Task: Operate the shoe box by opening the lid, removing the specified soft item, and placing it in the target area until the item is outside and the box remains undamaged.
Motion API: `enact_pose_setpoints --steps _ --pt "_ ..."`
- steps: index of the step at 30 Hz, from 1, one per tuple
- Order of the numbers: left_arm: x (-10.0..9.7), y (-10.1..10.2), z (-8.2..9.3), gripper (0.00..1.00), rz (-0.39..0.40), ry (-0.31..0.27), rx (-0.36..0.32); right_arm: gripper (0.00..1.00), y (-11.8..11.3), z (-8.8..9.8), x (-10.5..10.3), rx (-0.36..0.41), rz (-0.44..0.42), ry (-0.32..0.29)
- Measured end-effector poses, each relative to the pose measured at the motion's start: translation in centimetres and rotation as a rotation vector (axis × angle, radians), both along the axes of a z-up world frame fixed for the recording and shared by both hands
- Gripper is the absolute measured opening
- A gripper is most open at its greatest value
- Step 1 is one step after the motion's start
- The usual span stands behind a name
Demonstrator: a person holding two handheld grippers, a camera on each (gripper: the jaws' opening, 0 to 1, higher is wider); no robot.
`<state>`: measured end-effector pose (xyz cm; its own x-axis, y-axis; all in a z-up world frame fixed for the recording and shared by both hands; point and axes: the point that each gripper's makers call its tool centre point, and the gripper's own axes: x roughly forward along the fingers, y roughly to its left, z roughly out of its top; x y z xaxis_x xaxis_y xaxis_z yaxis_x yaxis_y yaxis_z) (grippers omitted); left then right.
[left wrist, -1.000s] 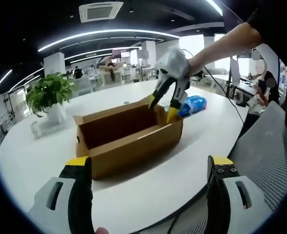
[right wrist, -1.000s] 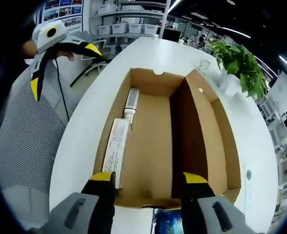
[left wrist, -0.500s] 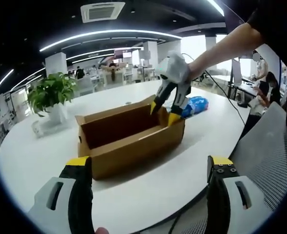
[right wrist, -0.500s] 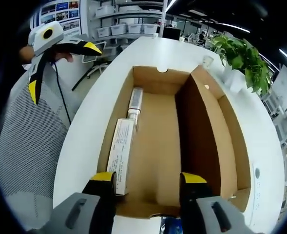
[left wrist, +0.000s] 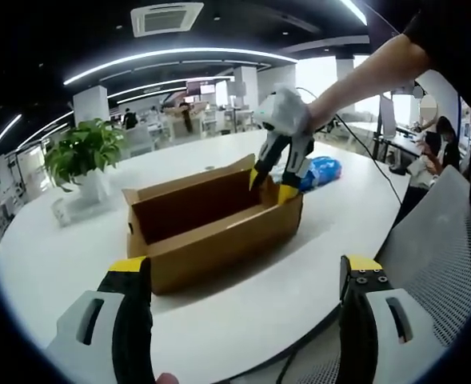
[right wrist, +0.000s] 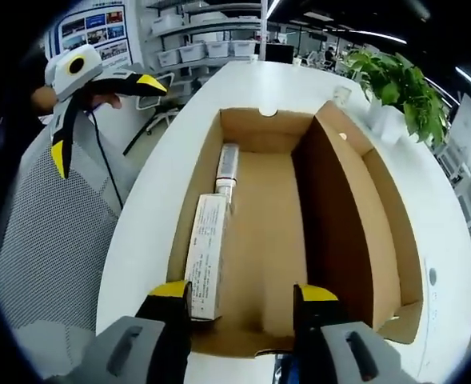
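The right gripper hangs over the near-end wall of the shoe box, jaws apart and holding nothing; in its own view the yellow tips straddle that end, looking down into a bare interior with a white printed strip along one side wall. The lid stands hinged open on the far side. The blue soft item lies on the white table just beyond the box, outside it. The left gripper waits well back, jaws spread and empty. The risk I see is a jaw tip catching the cardboard edge on the way out and tearing or dragging the light box, or nudging the item toward the table rim
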<state>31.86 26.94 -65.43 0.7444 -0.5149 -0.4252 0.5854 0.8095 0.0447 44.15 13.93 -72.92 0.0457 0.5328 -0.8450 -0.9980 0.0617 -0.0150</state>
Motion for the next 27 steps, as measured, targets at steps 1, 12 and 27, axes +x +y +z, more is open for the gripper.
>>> enact_pose_setpoints --steps 1,12,27 --pt "0.0 0.0 0.0 0.98 0.000 0.001 -0.001 0.48 -0.1 0.0 0.2 -0.004 -0.004 -0.008" --pt "0.0 -0.1 -0.1 0.98 -0.010 0.004 0.004 0.47 -0.3 0.6 0.3 -0.003 0.010 -0.013" --pt "0.1 0.0 0.3 0.98 -0.001 -0.007 -0.011 0.41 0.7 -0.9 -0.8 -0.022 0.048 -0.005"
